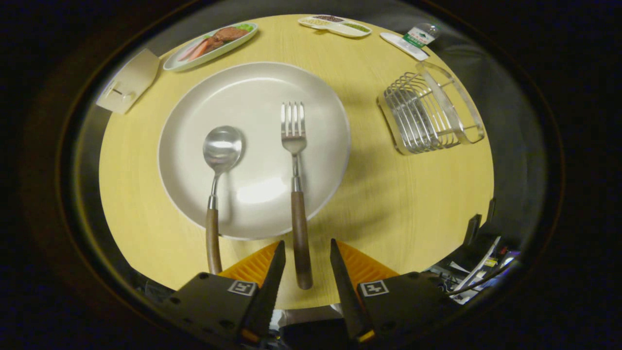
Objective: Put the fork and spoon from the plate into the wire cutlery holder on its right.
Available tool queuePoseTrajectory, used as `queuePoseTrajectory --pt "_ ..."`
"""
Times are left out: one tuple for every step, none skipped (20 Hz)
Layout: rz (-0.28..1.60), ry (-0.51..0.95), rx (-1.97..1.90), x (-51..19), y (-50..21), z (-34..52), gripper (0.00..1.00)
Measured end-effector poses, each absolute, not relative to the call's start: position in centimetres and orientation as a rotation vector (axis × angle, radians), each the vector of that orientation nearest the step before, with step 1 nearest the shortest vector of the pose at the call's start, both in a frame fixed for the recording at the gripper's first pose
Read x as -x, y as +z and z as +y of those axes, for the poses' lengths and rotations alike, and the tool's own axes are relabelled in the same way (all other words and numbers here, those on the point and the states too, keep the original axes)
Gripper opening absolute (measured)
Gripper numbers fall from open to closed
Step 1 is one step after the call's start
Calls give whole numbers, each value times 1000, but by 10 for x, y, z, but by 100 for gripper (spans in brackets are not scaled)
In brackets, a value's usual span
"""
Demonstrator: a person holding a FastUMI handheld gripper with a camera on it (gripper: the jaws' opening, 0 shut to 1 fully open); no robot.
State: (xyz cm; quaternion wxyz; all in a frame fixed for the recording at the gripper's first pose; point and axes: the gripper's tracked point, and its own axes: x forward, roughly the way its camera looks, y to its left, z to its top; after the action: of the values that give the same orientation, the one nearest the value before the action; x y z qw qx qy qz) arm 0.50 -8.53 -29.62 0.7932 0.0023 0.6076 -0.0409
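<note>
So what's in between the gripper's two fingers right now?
The fork's brown handle lies between the fingers of the open gripper, touching neither, in the gripper view. The rest of the fork runs ahead onto the plate, beside the spoon.

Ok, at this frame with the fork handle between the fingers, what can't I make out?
- Gripper height: its open fingers flank the fork handle, but whether they have reached its level is unclear in the gripper view.
- Spoon: its handle end is hidden behind the left finger's body.
- Cutlery holder: its inside is screened by its wires.
- Bottle beyond it: too small and distorted to read.
</note>
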Motion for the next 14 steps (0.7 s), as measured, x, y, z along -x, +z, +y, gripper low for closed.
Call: queuePoseTrajectory --pt "1311 -79 -6 -6 -297 -85 54" --pt "1318 -75 -6 -6 -300 -84 44" --pt "1323 -63 -18 -4 -301 -80 35" --pt "1323 -39 -20 -3 -296 -75 26" --pt "1331 -34 -24 -5 -302 -75 17" --pt "1337 -25 -33 -4 -301 -71 17" --pt "1338 -20 -26 -3 -300 -73 18" --pt "1343 -28 -18 -2 -300 -76 14" --pt "1342 -35 -8 0 -299 -77 11" --pt "1334 -41 -7 0 -297 -78 11" --pt "1338 -44 -1 3 -296 -79 11" --pt "1341 -55 -7 5 -297 -80 4" --pt "1338 -62 -20 5 -294 -80 4" --pt "1335 -70 -37 6 -291 -80 4"
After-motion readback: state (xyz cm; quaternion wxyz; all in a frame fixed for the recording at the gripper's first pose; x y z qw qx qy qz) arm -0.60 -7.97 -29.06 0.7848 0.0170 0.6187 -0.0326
